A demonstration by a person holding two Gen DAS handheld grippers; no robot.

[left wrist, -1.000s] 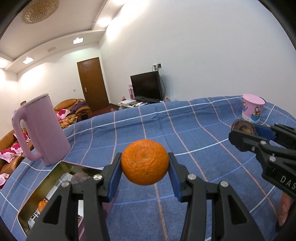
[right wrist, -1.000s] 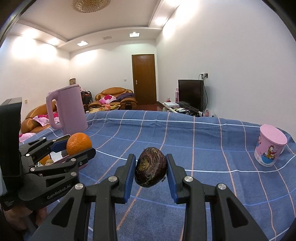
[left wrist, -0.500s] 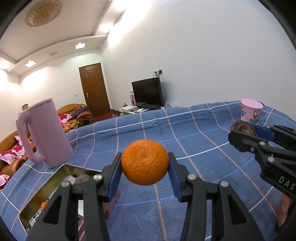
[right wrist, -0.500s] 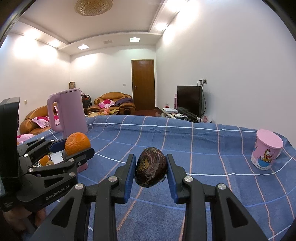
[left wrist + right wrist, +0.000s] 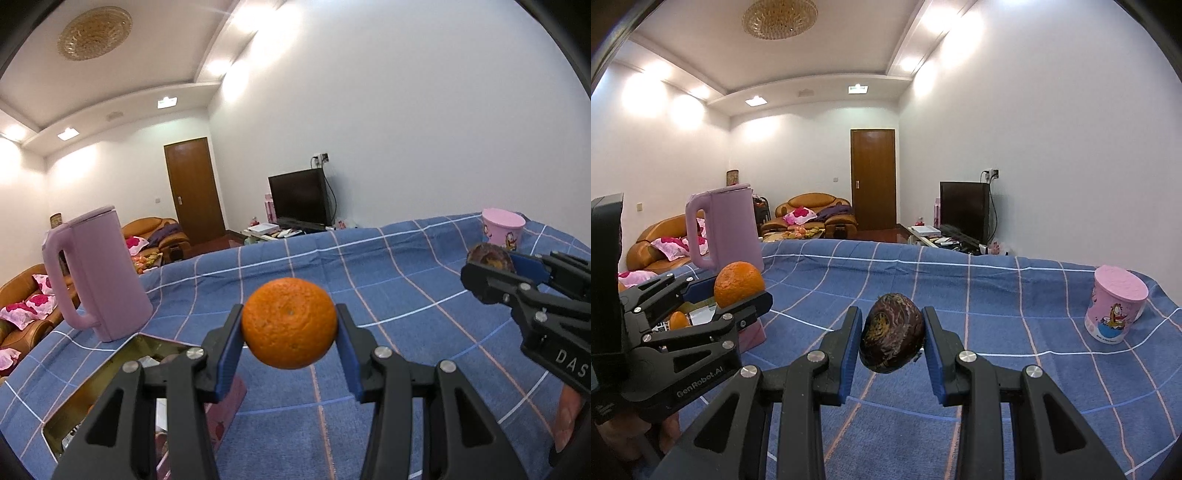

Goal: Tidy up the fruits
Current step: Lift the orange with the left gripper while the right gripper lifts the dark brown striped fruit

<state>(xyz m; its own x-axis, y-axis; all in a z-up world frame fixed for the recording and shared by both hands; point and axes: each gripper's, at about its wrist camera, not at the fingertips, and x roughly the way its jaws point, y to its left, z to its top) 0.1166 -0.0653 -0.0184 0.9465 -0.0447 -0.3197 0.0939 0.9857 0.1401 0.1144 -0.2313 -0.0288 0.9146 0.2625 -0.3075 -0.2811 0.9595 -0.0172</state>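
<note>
We work over a blue cloth (image 5: 369, 266) crossed by thin white and pink lines, in a white-walled room with a brown door (image 5: 873, 179), a dark TV (image 5: 299, 197) and tan sofas (image 5: 812, 210). Our left gripper (image 5: 290, 325) clamps a round, dimpled orange (image 5: 289, 323) between blue pads, held above the cloth. Our right gripper (image 5: 892, 343) clamps a dark, mottled, egg-shaped fruit (image 5: 892, 343), also aloft. At 9 o'clock stands a smooth pink jug (image 5: 96, 273); below it at 7 o'clock a shiny gold tray (image 5: 107, 373). At 2 o'clock sits a pink cartoon cup (image 5: 1115, 310).
</note>
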